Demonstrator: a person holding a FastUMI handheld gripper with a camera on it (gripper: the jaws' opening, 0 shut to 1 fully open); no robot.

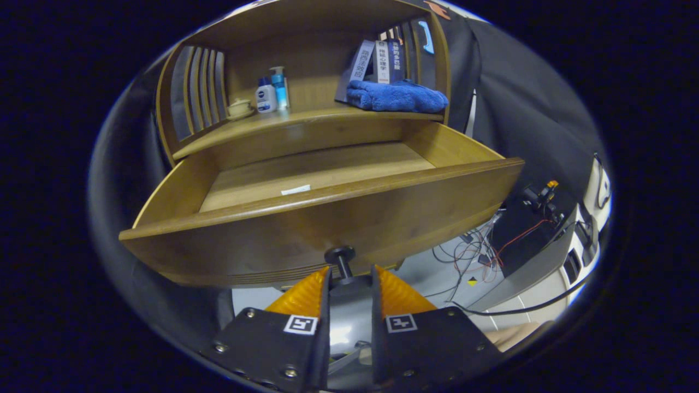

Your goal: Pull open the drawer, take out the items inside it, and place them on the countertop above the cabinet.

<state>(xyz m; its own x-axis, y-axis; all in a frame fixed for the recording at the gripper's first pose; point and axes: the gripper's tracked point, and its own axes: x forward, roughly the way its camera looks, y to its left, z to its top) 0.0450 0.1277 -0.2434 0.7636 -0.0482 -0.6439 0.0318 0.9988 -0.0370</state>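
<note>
Knob (339, 254) on the drawer front sits right at the tips of the hand-held gripper (350, 273), its stem running down into the narrow gap between the two fingers. The fingers stand close together on either side of that stem, but I can't tell whether both actually press on it, so grip or no grip is unclear.

Drawer (327, 224) is pulled well out from the cabinet, and its curved front panel is just beyond the knob. Past the front panel, the drawer floor looks bare except for a small white strip (295, 190) lying flat near the front edge, a bit left of the knob line.

Behind the drawer's back wall comes the table (306, 121), meaning the cabinet top. On it, well left of the knob, there's a small cream pot with a lid (239, 108), then a white bottle (266, 96) just beside it and a blue pump bottle (279, 88) touching or nearly touching that one. Over on the right end a folded blue towel (397, 96) lies on the table, with some books (377, 63) leaning upright just behind it. Slatted side panels (199, 87) close off the shelf space.

Off to the right of the drawer and lower down, there's a dark box (519, 232) with red and black wires (469, 254) trailing on the floor.
</note>
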